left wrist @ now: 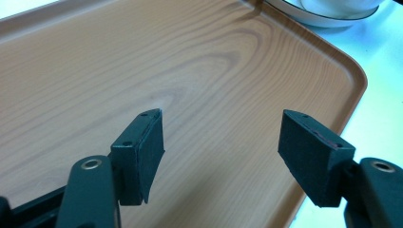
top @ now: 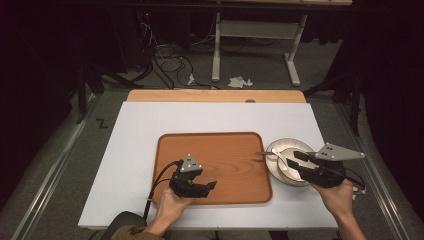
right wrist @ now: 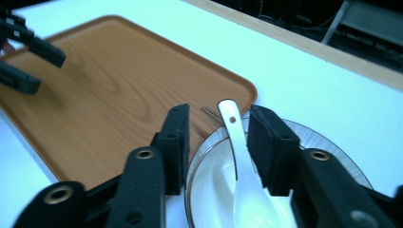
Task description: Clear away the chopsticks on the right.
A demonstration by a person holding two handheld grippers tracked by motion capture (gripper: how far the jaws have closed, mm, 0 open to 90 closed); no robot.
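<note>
Right gripper view looks along the right gripper [right wrist: 216,142], whose jaws stand apart on either side of a white spoon [right wrist: 242,166]. One pad is against the handle, the other stands off, so it is not clamped. The spoon lies in a white bowl [right wrist: 209,190] on a plate [right wrist: 332,161], on the white counter [top: 140,130] just right of the wooden tray [top: 215,150]. A lopsided squeeze could tip the glossy handle and let it slip or rattle the bowl toward the near right counter edge. High view shows the left gripper [top: 210,186], jaws apart and holding nothing, over the tray's bare near left part. Open room lies leftward across the tray; its raised rim sits close beside the plate.
</note>
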